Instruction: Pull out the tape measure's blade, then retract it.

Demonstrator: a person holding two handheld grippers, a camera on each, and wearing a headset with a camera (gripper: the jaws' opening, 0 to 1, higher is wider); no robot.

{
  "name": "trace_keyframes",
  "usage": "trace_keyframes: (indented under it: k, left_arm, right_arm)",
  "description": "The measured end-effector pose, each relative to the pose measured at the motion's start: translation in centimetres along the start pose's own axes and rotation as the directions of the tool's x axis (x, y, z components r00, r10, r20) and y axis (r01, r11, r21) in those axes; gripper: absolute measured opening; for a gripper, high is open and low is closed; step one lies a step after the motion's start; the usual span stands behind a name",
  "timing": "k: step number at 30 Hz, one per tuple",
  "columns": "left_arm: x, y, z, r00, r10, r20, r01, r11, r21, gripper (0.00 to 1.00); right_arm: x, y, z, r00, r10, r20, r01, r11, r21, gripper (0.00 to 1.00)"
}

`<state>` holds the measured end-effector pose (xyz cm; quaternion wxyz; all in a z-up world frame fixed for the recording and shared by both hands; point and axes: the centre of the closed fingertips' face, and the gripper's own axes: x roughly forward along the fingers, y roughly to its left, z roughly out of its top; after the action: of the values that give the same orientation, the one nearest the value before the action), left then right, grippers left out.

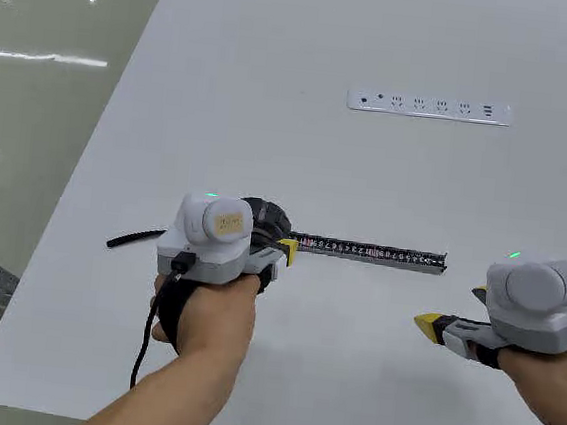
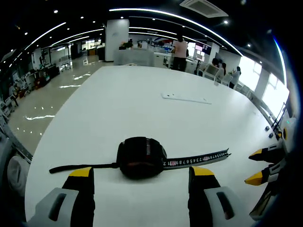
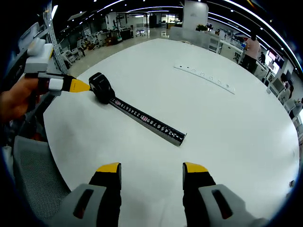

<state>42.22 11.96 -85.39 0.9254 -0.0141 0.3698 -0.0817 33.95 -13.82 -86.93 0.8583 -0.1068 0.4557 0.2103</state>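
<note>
On the table (image 1: 387,182), the tape's case (image 2: 140,157) lies just ahead of the left gripper (image 2: 142,172), between its spread jaws. It is likely dense and rigid, best clamped across its flanks. The blade (image 3: 147,120), thin, springy and slick, ends ahead of the right gripper (image 3: 151,168), also spread; pinch its tip.

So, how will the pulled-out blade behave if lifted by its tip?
The blade looks thin and long, so it would probably sag. The rounded case seems bulkier, so it likely stays put. The smooth table may let both slide.
</note>
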Motion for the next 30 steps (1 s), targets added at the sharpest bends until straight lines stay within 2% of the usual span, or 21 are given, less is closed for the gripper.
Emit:
trace_keyframes:
  k: [9,17,30]
  left_arm:
    - [1.4,0.3,0.5,1.0,0.0,0.001,0.0,1.0,0.016,0.78]
    - [2.1,0.5,0.4,0.9999,0.004,-0.011,-0.004,1.0,0.016,0.78]
    - [3.0,0.5,0.0,0.9996,0.003,-0.028,-0.003,1.0,0.01,0.77]
  right_arm:
    - [1.6,-0.6,-0.3,0.9992,0.034,-0.019,-0.035,0.997,-0.063,0.52]
    - [2.5,-1.8,-0.7,0.9982,0.035,-0.048,-0.041,0.992,-0.12,0.51]
    - [3.7,-2.9,-0.7,0.9937,0.079,-0.079,-0.098,0.956,-0.276,0.5]
